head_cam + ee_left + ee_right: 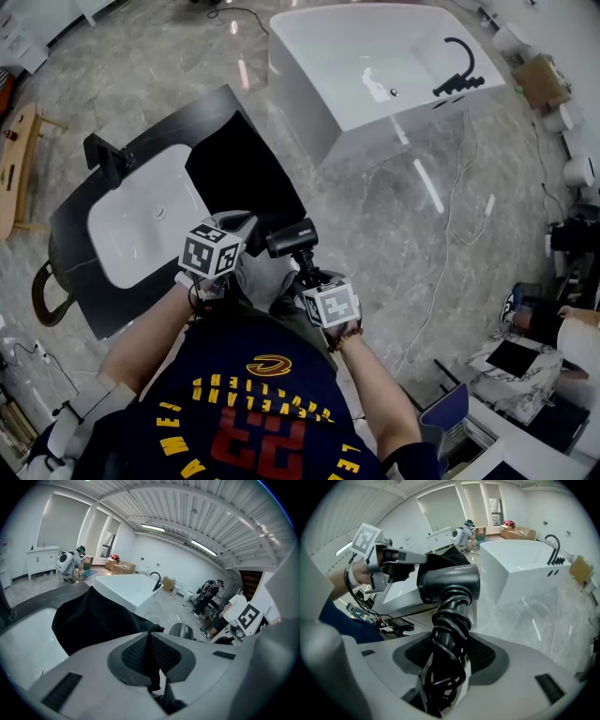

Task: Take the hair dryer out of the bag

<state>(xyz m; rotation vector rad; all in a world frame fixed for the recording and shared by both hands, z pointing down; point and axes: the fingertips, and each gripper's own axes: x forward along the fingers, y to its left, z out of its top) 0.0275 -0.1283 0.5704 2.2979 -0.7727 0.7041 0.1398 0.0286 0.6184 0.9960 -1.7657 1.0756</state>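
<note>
Looking down from the head view, I see the left tongs (246,223) pinched on an edge of the black bag (242,178). The bag lies on the dark table (70,242) beside the sink (141,225). The right tongs (305,272) hold the hair dryer (291,236) by its handle, with the barrel just beside the bag's edge and, I judge, clear of it.

From the left gripper view, the jaws are nearly together with only black cloth between them. That hold should anchor the bag as I draw the dryer away.

From the right gripper view, the jaws clamp the handle over its wound cord (447,634). Cord coils can slip, so I'd pull smoothly toward me, watching for any loop snagging the cloth.
</note>
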